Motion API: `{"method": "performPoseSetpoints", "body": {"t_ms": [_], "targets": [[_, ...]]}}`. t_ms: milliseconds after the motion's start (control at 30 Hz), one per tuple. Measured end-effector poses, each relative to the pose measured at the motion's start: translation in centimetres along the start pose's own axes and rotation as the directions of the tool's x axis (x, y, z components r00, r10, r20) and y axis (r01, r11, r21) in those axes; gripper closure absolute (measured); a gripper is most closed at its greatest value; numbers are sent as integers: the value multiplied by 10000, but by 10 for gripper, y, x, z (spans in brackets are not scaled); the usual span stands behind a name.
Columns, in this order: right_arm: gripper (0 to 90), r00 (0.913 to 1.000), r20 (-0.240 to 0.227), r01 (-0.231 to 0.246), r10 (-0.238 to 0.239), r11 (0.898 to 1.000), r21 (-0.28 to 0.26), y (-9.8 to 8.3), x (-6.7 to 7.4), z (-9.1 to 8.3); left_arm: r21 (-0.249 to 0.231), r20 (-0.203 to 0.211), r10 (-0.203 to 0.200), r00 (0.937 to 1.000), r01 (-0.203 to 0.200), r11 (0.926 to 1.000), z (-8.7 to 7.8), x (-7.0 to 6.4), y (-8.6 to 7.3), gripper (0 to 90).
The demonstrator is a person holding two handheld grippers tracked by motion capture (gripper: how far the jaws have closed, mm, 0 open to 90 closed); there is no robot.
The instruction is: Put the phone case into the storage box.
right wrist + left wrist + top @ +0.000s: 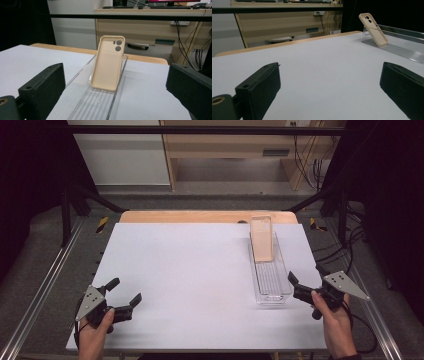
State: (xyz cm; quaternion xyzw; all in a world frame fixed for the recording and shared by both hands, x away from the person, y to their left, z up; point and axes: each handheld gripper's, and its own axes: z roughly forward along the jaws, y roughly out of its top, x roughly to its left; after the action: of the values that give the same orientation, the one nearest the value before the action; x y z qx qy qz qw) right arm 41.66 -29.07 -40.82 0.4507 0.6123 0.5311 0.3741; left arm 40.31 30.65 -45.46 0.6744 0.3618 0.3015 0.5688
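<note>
Here, the beige phone case [108, 66] leans upright at the far end of a clear tray [270, 285], its long axis running away from me. My right gripper [305, 287], jaws spread, sits just beside the tray's near end; my left gripper [122, 292], jaws spread, rests well apart across the desk [185, 270]. No legible writing.

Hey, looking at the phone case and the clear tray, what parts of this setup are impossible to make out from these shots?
- Phone case: its far face is turned away in the right gripper view; what props it up is unclear.
- Clear tray: its near end is cut off by the bottom edge there.
- Right gripper: in the high view the hand covers its grip.
- Left gripper: its jaws are cropped in the left gripper view.
</note>
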Motion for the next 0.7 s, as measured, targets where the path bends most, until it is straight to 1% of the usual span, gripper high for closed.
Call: {"method": "performPoseSetpoints", "body": {"t_ms": [233,433,700], "targets": [[27,9999,-124,104,-104,9999,-12,-8,3,-1,-6,2,1,10000,-1,10000,0,0,0,29],[28,9999,-158,21,-20,10000,63,-15,5,-1,-17,5,-4,10000,4,10000,0,0,0,29],[29,9997,-231,92,-91,9999,82,-22,6,-3,-15,7,4,10000,-4,10000,0,0,0,29]]}}
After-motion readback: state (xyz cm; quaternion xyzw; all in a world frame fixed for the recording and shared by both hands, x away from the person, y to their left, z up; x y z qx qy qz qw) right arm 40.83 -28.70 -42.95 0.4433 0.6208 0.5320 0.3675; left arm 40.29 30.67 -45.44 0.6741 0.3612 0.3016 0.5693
